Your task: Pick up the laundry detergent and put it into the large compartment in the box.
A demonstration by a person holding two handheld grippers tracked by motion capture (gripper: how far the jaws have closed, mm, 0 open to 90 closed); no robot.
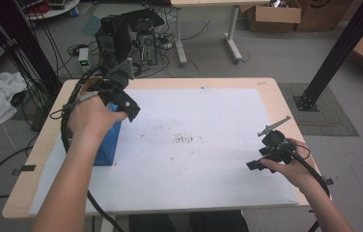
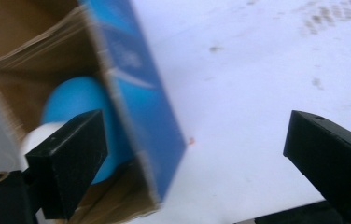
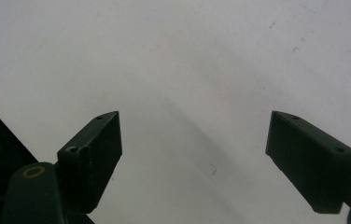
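The worktop (image 1: 271, 96) is covered by a white sheet (image 1: 194, 159) marked with small dark stains. A blue box (image 1: 107, 145) stands open near the sheet's left edge; a blue ball (image 2: 78, 100) is seen inside it. The left gripper (image 2: 187, 154) is held over the box, jaws released, one jaw in the opening. The right gripper (image 1: 259, 163) is held low over the sheet's right side, jaws released, nothing between them.

Lab or workshop space. Wooden surface (image 1: 271, 104) covered with white paper (image 1: 203, 145); behind it a desktop computer tower (image 1: 146, 38) on the grey floor amid tangled cables (image 1: 49, 53), cardboard boxes (image 1: 273, 14) further back, black metal frame post (image 1: 339, 48) right of the surface.
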